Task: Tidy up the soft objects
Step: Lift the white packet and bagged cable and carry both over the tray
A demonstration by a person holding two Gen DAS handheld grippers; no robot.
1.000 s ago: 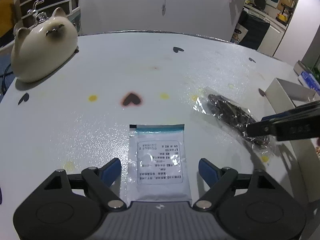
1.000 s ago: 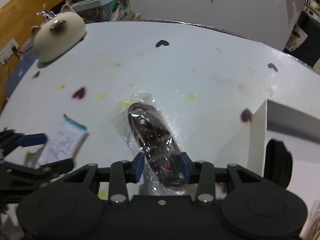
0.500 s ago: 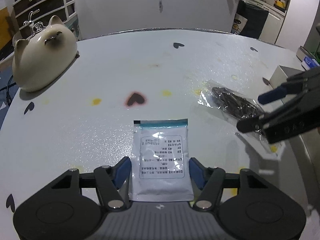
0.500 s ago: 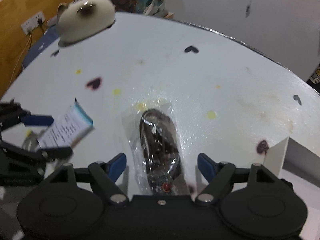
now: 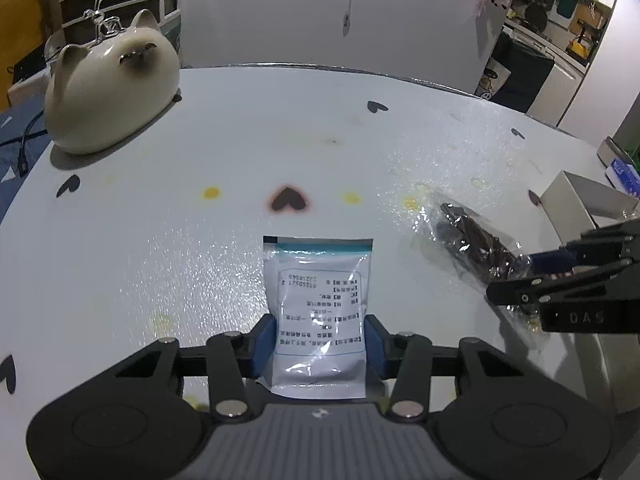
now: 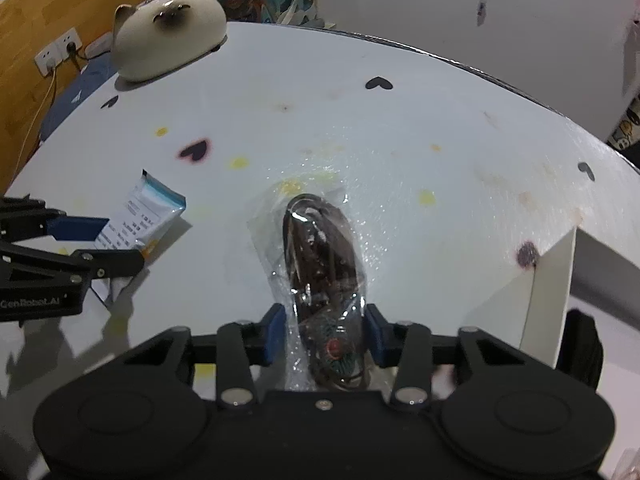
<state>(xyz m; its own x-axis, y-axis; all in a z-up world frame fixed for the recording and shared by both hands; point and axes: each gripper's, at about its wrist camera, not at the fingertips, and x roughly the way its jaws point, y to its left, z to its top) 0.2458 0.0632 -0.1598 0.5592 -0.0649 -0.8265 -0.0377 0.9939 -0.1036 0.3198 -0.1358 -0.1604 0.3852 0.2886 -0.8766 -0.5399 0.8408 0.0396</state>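
Left wrist view, left gripper (image 5: 320, 346): jaws closing, blue pads against white sachet (image 5: 319, 312), 6 o'clock.
Right gripper (image 6: 325, 334): jaws closing, pads pressing clear bagged dark bundle (image 6: 320, 264).
Table (image 5: 200, 160): both packets lie on it.
Ceramic cat (image 5: 110, 96): 10 o'clock, far.
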